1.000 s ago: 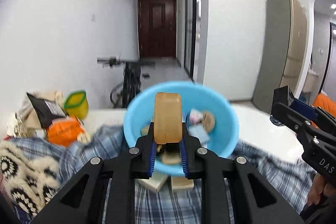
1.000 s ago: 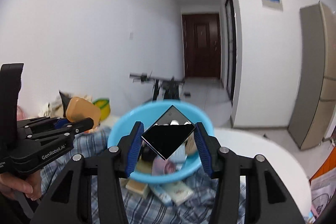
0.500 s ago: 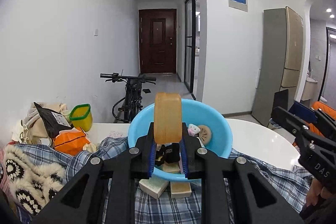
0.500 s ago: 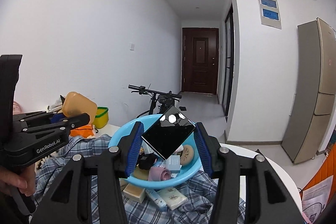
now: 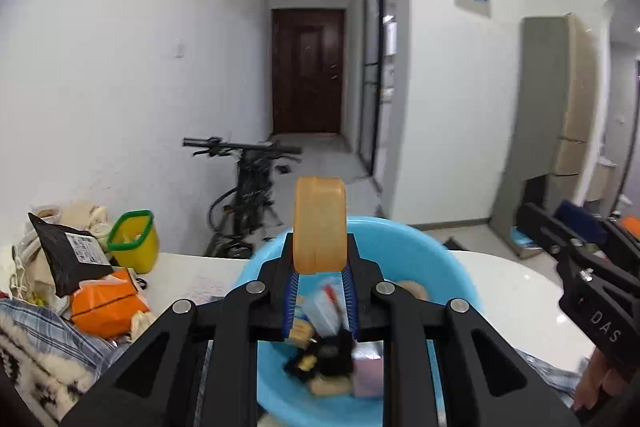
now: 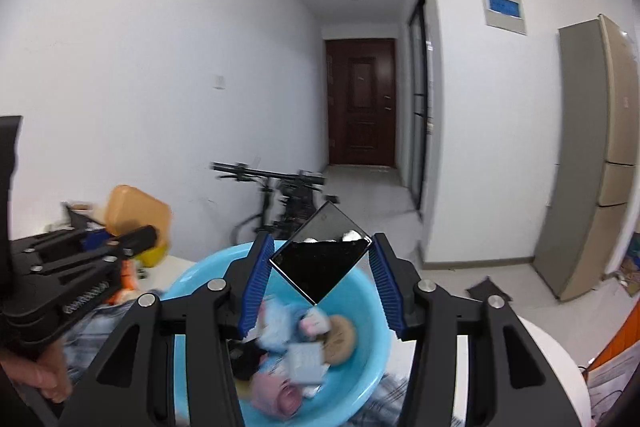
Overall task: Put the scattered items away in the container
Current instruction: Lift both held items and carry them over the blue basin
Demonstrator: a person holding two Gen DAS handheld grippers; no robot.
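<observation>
Left wrist view: I'm hovering my left gripper [image 5: 319, 279] over the blue basin [image 5: 452, 279], jaws clamped on one orange soap bar [image 5: 319, 225]. My right gripper [image 6: 320, 279] is also hanging above the basin, jaws pinching one black phone [image 6: 320, 267] by its corners. That corner hold is looking risky; the phone could be twisting free and dropping hard onto the clutter inside. Two items in my jaws, one basin on the white desk [image 5: 516, 291].
</observation>
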